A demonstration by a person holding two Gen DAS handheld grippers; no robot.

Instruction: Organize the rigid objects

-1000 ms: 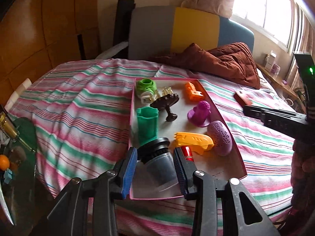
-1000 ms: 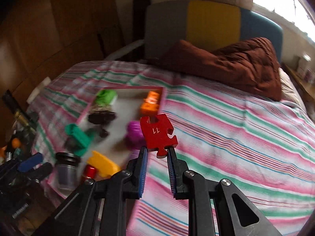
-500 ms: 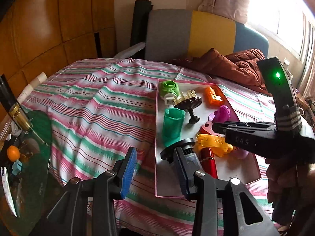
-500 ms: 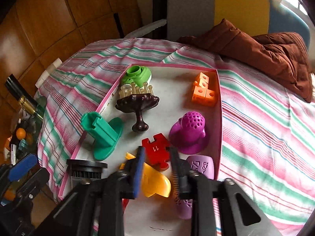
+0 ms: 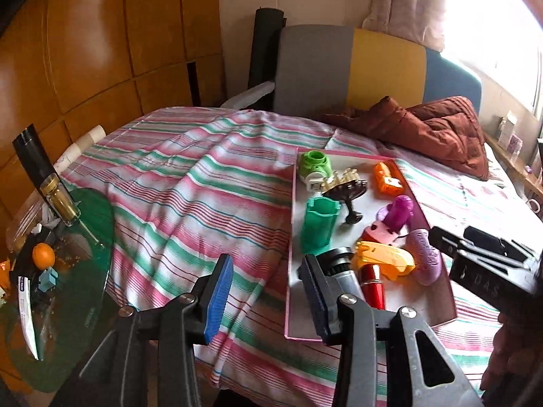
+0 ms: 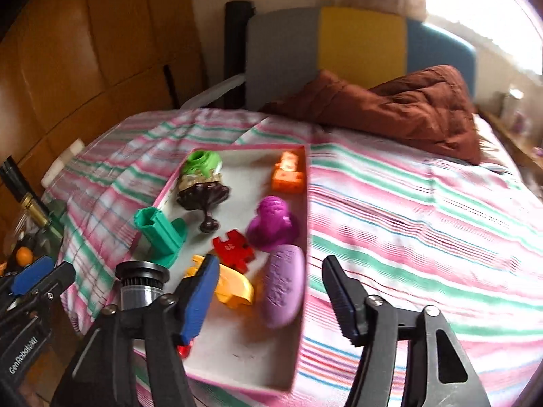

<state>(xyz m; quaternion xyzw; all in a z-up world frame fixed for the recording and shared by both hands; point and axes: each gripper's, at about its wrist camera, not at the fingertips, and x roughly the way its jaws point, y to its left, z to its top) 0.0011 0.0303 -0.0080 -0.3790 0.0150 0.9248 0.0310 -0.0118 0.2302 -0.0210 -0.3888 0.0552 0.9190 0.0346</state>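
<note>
A bed [image 5: 210,183] under a pink, green and white striped cover fills the room, a brown quilt [image 5: 437,132] bunched against its grey, yellow and blue headboard [image 5: 353,71]. Wooden panelling [image 5: 85,51] lines the left wall; daylight floods through a curtained window [image 5: 482,10].

A red puzzle piece [image 6: 233,249] lies flat in the pink-rimmed tray [image 6: 307,203], just beyond the right tool's [image 6: 268,291] left finger.

Tray [image 6: 302,183] on bed [image 6: 424,210]; puzzle piece [image 6: 234,249] in tray, before goblet [image 6: 203,196].
</note>
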